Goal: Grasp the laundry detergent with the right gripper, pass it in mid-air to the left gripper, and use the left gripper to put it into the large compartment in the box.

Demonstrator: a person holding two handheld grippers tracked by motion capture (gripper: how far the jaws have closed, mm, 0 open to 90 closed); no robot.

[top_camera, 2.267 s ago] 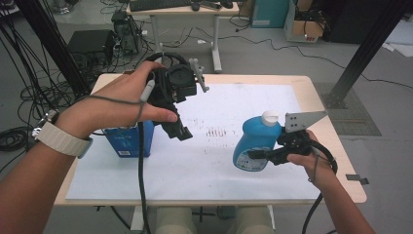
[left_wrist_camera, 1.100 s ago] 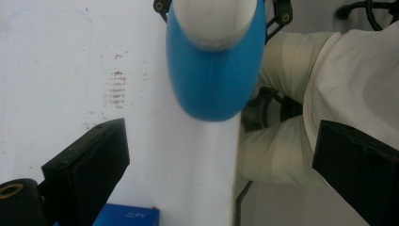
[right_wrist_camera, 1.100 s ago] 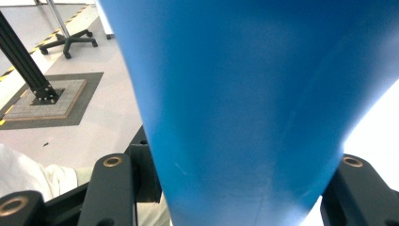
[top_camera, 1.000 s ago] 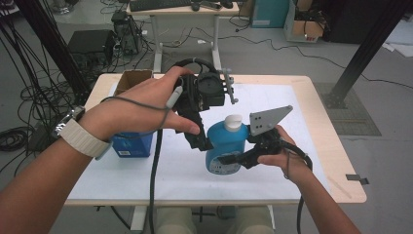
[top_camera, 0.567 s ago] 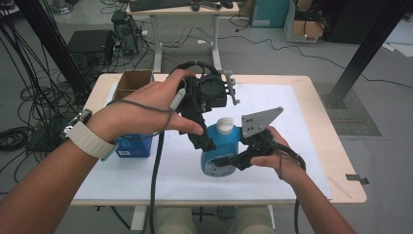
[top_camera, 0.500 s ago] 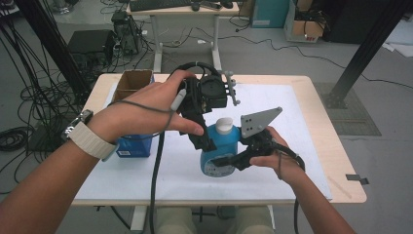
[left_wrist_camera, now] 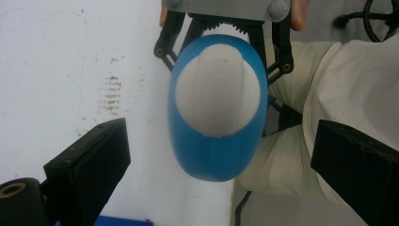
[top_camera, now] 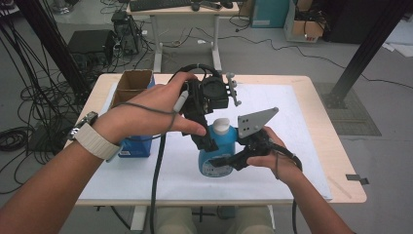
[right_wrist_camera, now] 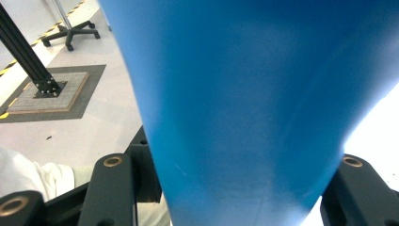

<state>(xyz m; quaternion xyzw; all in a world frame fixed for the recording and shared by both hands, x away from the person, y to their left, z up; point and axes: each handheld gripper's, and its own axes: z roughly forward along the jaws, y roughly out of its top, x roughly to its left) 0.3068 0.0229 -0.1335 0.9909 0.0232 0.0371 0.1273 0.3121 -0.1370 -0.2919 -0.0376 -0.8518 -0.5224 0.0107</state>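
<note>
A blue bottle (top_camera: 215, 157) with a white cap (top_camera: 221, 125) stands upright on the white sheet (top_camera: 292, 161), near the table's front. My right gripper (top_camera: 221, 163) comes in from the right, shut on the bottle's lower body. In the right gripper view the blue bottle (right_wrist_camera: 244, 94) sits between its jaws. My left gripper (top_camera: 212, 139) hangs over the bottle, pointing down, and is open. In the left gripper view its jaws stand wide apart on either side of the cap (left_wrist_camera: 217, 92), touching nothing.
An open blue box (top_camera: 132, 146) with brown cardboard flaps stands at the table's left, partly behind the person's left hand. The wooden table edge (top_camera: 341, 146) borders the sheet on the right. Cables, a desk and black frame posts stand on the floor beyond.
The right gripper has carried the bottle leftward to the table's middle front. The left gripper has swung right, over the cap. Little has shifted in the last half second.
</note>
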